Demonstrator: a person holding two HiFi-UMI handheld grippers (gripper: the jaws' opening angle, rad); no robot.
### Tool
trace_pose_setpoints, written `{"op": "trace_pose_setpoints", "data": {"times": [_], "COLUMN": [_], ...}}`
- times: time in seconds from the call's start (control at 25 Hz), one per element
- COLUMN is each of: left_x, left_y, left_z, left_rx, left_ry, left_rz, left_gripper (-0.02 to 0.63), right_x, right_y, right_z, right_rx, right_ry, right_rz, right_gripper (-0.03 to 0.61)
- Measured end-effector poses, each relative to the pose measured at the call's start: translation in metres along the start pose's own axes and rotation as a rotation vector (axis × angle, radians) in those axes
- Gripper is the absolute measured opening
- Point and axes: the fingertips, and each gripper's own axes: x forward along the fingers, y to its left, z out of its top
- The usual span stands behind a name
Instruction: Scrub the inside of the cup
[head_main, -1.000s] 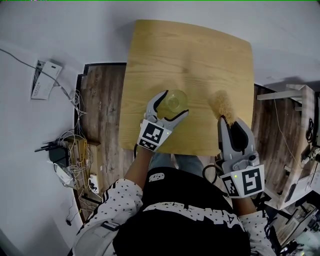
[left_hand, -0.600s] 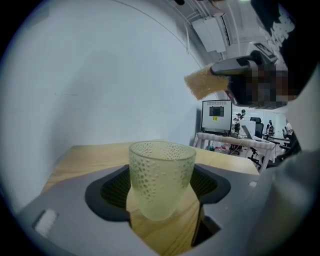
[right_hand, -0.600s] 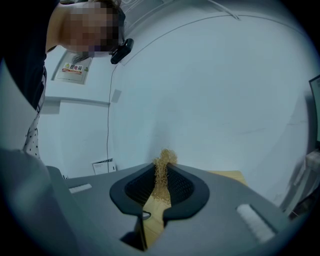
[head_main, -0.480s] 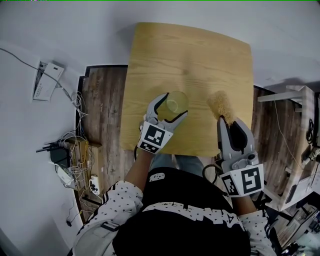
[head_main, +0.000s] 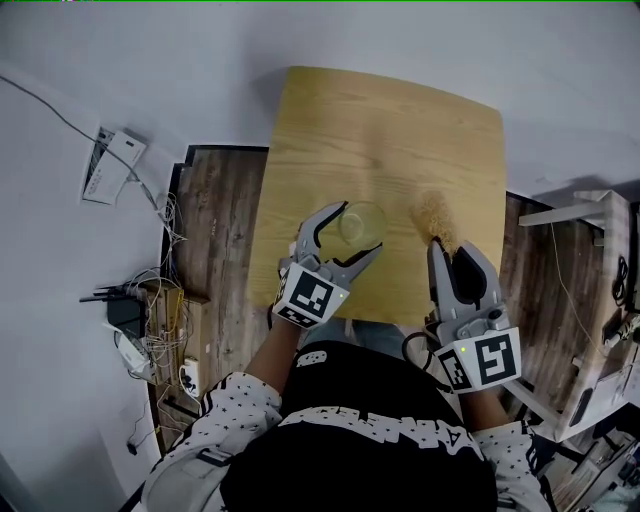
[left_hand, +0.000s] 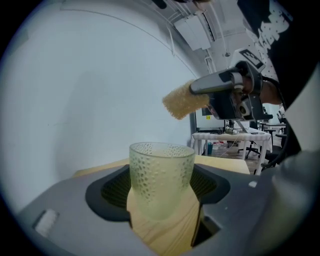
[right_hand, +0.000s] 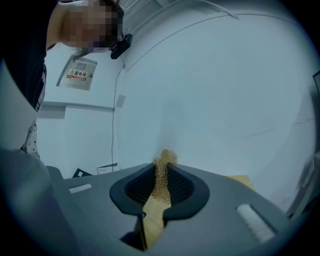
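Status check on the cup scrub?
Left gripper jaws just closed on textured glass cup. Right gripper shut on loofah scrubber, beside cup, not inside. Nothing between them.

**Head view.** Set above the person, facing steeply down, at middle range. Bench (head_main: 400, 120) at upper centre, floor (head_main: 215, 250) to either side, left hand-held gripper (head_main: 358, 228) at centre, right hand-held gripper (head_main: 450, 248) at lower right.

**Left gripper view.** Set low on the left hand-held gripper, facing along its jaws across the bench to a wall (left_hand: 75, 90). Very near the cup (left_hand: 161, 175) at lower centre; scrubber (left_hand: 182, 102) and right hand-held gripper at upper right.

**Right gripper view.** Set low on the right hand-held gripper, facing the wall along its jaws. Very near the scrubber at centre.

**Shared.** Bench and scrubber appear in all three views; the cup in the head and left gripper views.
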Motion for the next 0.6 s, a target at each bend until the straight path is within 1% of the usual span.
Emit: {"op": "trace_pose_setpoints", "data": {"times": [0.16, 0.36, 0.6], "left_x": [-0.014, -0.026, -0.053], "left_y": [0.003, -0.001, 0.005], "left_z": [0.022, 0.046, 0.066], "left_rx": [0.052, 0.069, 0.117], "left_ry": [-0.004, -0.010, -0.002], "left_rz": [0.018, 0.042, 0.083], "left_gripper": [0.368, 0.368, 0.368], "right_x": [0.005, 0.004, 0.010], "right_y": [0.004, 0.001, 0.016], "right_z": [0.005, 0.008, 0.021], "right_rx": [0.000, -0.008, -0.011], "right_ry": [-0.018, -0.010, -0.042], "right_rz": [0.058, 0.108, 0.199], "right_gripper": [0.068, 0.067, 0.067]}}
